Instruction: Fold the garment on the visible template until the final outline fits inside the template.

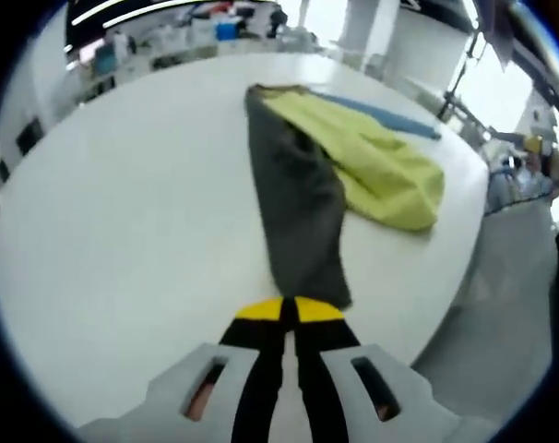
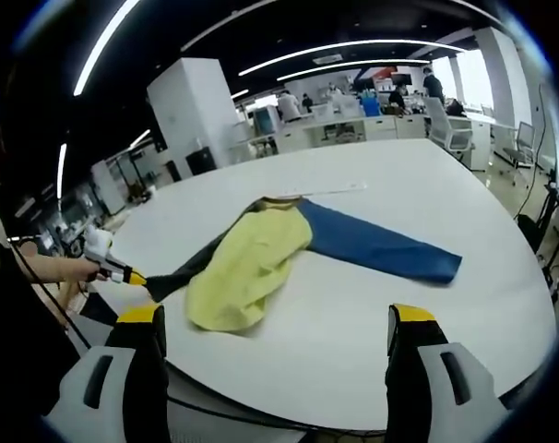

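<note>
We are in a large open office with long ceiling lights, desks and chairs at the back, and before us a wide white table (image 2: pixel 427 198) that carries the garment (image 2: pixel 261 254). In the right gripper view the garment lies near the middle of the table, well beyond our right gripper (image 2: pixel 278 328), whose two yellow-tipped jaws stand wide apart with nothing between them and only the table edge ahead. The garment shows three parts there: a yellow panel (image 2: pixel 243 268) bunched on top, a blue denim leg (image 2: pixel 381 245) stretched flat toward the right, and a dark grey leg (image 2: pixel 192 268) drawn out to the left edge of the table. At that end we see the left gripper (image 2: pixel 136 277), held in a hand (image 2: pixel 97 254), with its yellow tip at the end of the dark leg. In the left gripper view the left gripper (image 1: pixel 289 309) has its jaws pressed together right at the hem of the dark grey leg (image 1: pixel 298 212), which runs straight away from the tips across the table (image 1: pixel 123 203); the cloth appears pinched between them. Beyond it lie the yellow panel (image 1: pixel 372 161) and a strip of the blue denim leg (image 1: pixel 390 118)
</note>
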Demonstrator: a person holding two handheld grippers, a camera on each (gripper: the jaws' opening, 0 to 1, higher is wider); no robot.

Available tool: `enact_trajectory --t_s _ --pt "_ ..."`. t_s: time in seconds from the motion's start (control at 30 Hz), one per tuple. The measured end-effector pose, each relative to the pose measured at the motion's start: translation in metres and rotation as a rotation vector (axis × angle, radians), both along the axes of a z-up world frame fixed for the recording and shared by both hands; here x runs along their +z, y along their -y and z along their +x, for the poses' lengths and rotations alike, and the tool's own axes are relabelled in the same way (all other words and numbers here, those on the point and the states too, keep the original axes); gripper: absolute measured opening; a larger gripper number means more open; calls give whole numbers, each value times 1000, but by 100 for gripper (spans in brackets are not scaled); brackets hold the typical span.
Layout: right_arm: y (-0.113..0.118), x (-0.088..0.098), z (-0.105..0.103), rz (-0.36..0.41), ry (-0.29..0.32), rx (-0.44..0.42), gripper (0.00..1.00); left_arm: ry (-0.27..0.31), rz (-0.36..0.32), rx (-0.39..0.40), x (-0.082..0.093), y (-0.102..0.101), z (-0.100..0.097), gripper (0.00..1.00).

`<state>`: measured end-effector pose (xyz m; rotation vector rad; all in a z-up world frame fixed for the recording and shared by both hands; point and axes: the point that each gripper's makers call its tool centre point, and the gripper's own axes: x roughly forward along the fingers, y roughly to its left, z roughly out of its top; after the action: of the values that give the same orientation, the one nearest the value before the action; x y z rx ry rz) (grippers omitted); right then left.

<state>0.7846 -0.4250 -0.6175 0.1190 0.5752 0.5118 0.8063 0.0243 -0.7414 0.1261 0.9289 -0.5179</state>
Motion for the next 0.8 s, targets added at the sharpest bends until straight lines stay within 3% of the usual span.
enact_trajectory --t_s 0.5,0.8 --pt "-8 0 4 -16 -5 10 100 34 89 7 18 -54 29 0" --pt "-13 1 5 -29 -11 10 100 25 129 20 25 -83 40 0"
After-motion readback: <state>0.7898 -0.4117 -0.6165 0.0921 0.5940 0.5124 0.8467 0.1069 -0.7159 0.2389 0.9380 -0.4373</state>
